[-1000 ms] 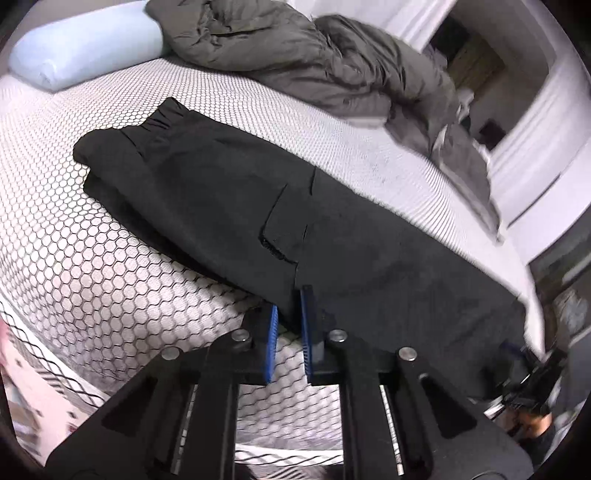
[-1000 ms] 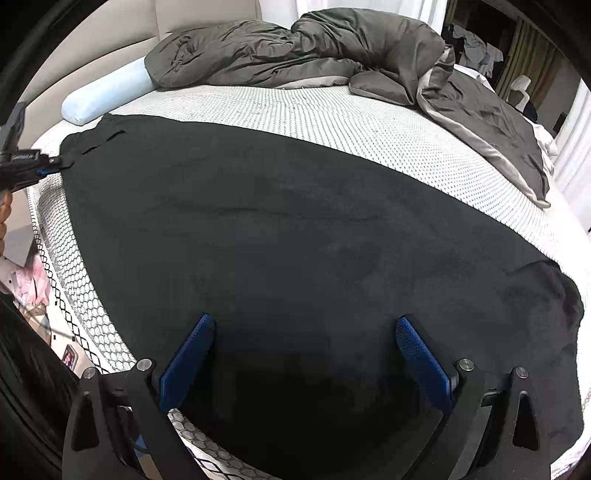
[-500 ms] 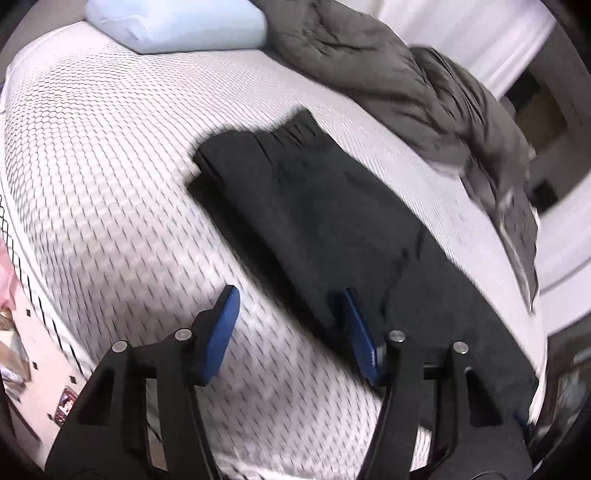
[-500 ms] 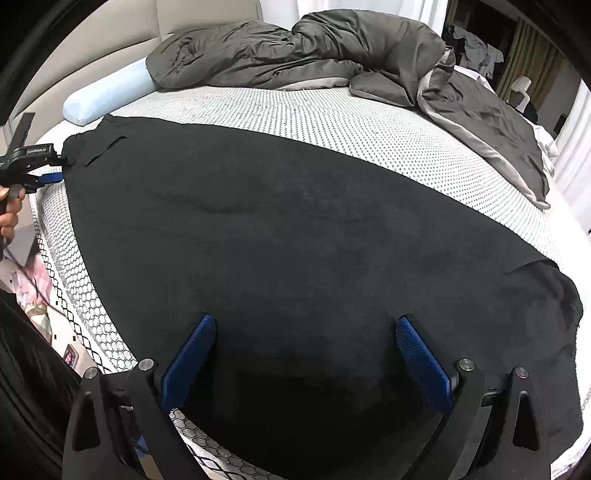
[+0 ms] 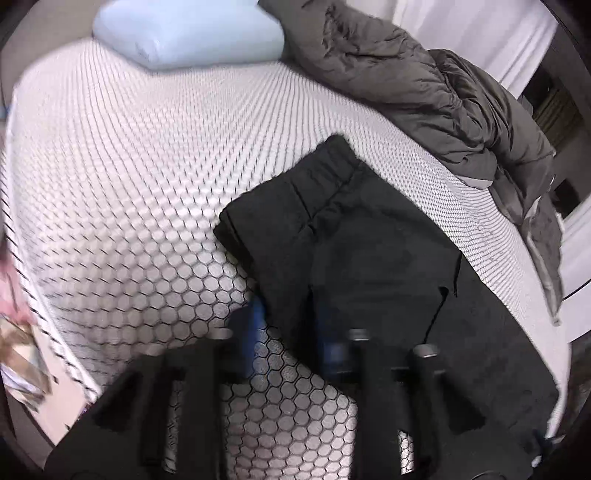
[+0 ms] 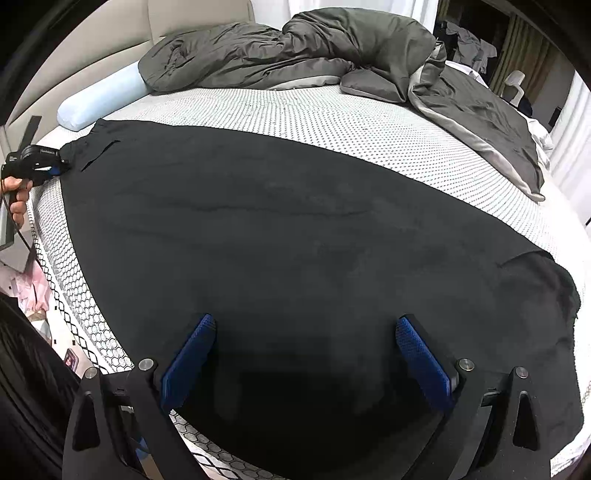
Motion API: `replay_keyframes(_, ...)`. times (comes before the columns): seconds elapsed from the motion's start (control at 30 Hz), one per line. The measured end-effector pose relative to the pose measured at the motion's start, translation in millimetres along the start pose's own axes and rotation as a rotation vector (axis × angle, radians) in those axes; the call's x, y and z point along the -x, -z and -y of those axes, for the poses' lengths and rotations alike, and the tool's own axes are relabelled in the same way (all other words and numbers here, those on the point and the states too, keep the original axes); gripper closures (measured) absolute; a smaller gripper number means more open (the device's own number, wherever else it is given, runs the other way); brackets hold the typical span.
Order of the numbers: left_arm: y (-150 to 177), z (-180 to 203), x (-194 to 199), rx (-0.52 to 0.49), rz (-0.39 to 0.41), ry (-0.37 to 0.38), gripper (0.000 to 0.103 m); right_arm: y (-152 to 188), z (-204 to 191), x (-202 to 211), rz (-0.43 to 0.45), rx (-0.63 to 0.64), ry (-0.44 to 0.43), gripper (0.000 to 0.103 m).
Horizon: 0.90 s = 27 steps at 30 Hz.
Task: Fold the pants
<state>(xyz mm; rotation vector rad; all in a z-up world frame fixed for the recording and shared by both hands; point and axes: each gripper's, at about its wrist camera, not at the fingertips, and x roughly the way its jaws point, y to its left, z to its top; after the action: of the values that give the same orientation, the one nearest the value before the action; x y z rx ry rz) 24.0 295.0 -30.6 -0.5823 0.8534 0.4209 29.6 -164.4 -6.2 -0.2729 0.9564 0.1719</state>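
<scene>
Pants (image 6: 295, 240) black, flat on bed (image 6: 332, 122)

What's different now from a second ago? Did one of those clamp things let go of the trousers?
Yes. The left gripper was pinched shut at the near edge of the black pants; it let go and slid along toward the waistband end, and its jaws are now closing again. The right gripper stayed wide open over the pants; pillow and duvet unchanged.

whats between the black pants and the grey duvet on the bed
Only a bare strip of the white hexagon-patterned mattress cover separates the black pants from the grey duvet; nothing lies on it. The right wrist view shows this best.
</scene>
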Motion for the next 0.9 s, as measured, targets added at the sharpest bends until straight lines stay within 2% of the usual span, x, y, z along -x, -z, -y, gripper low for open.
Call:
replay_keyframes(0.03,1,2,5,-0.004,0.016,-0.006,0.035,0,0,1,0.003,0.001,0.002,0.003)
replay_keyframes(0.07,0,4,11,-0.002,0.036,-0.008,0.029,0,0,2,0.008,0.003,0.001,0.003)
replay_keyframes(0.2,-9,-7,11,0.033,0.041,-0.033,0.029,1,1,1,0.000,0.001,0.002,0.003)
replay_keyframes(0.23,-13,-10,6,0.042,0.037,-0.041,0.033,1,2,1,0.000,-0.002,0.002,0.003)
replay_keyframes(0.27,-18,-12,3,0.048,0.042,-0.049,0.045,1,3,2,0.003,-0.004,0.002,0.003)
replay_keyframes(0.3,-20,-19,0,0.053,0.046,-0.050,0.050,1,3,3,0.005,-0.007,0.006,0.003)
replay_keyframes(0.33,-22,-23,-1,0.058,0.044,-0.025,0.058,0,3,3,0.007,-0.013,0.009,0.003)
replay_keyframes(0.37,-24,-25,-3,0.064,0.036,0.005,0.061,0,4,3,0.008,-0.019,0.011,0.003)
replay_keyframes(0.43,-25,-27,-4,0.065,0.035,0.020,0.061,1,6,1,0.002,-0.027,0.013,0.003)
replay_keyframes(0.53,-23,-29,0,0.068,0.039,0.013,0.055,1,9,0,-0.003,-0.039,0.016,0.003)
replay_keyframes(0.6,-25,-36,12,0.081,0.067,0.002,0.047,1,11,0,-0.002,-0.043,0.019,0.003)
replay_keyframes(0.63,-26,-36,18,0.079,0.092,-0.005,0.038,1,13,0,-0.001,-0.046,0.021,0.003)
replay_keyframes(0.67,-29,-34,23,0.067,0.117,-0.006,0.030,1,15,1,0.000,-0.052,0.023,0.003)
replay_keyframes(0.7,-37,-28,26,0.027,0.118,0.000,0.029,1,17,1,0.001,-0.061,0.030,0.003)
replay_keyframes(0.83,-66,7,16,-0.188,0.079,-0.028,0.030,-1,24,1,0.004,-0.073,0.047,0.003)
replay_keyframes(0.9,-80,27,-3,-0.262,0.014,-0.035,0.036,-2,26,-3,-0.005,-0.073,0.055,0.003)
